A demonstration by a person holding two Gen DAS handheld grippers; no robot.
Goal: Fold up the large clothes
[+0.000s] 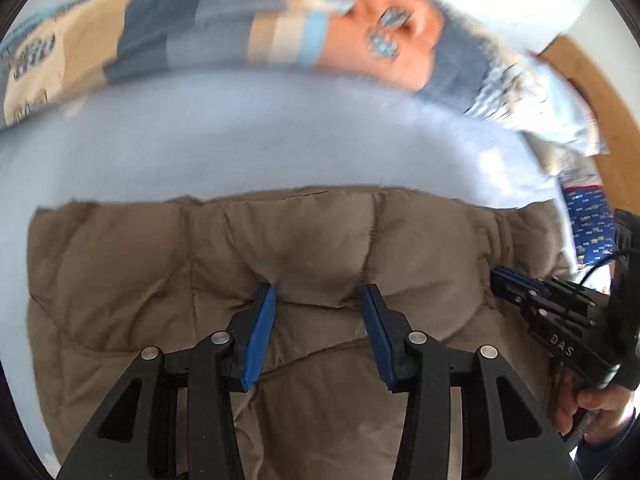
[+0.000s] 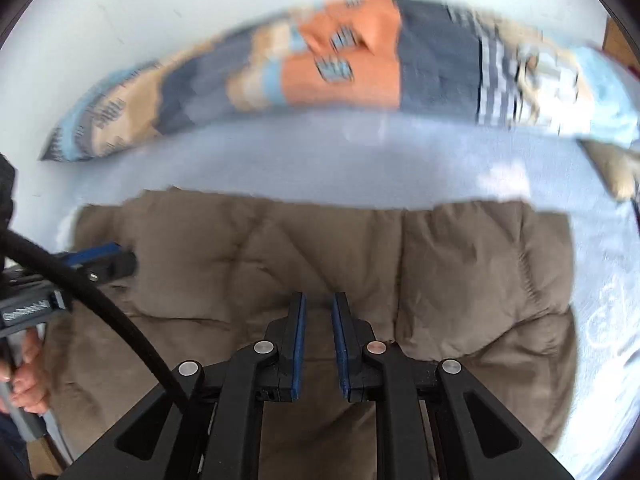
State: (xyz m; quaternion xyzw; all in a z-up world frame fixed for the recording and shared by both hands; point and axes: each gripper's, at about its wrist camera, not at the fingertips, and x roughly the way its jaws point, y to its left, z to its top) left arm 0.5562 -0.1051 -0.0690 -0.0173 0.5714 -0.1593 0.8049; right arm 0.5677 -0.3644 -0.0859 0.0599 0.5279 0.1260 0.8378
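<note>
Clearly the brown quilted jacket [image 1: 304, 280] lies spread on the pale blue bed sheet [image 1: 280, 132], its far hem running straight across the bed and a strip of bare sheet between it and the patterned pillow [image 1: 240, 28] at the bed's far edge. It looks puffy and soft, stitched into padded panels with shallow creases, so it will likely spring back unless each fold is pressed flat.

Above its middle, the left gripper [image 1: 318, 296] hangs with its blue pads apart and nothing between them. The right gripper [image 2: 319, 304] hangs over the garment too, its jaws nearly together with only a thin gap, and no cloth is pinched in them.

My reading is that a fold has just been laid and the next grip is being sought. To do it well, each claw should take a matching corner or edge, pinching through the full padded thickness, then carry both sides over evenly so the edges line up. Grabbing only the slippery outer layer would probably let the filling bunch.
</note>
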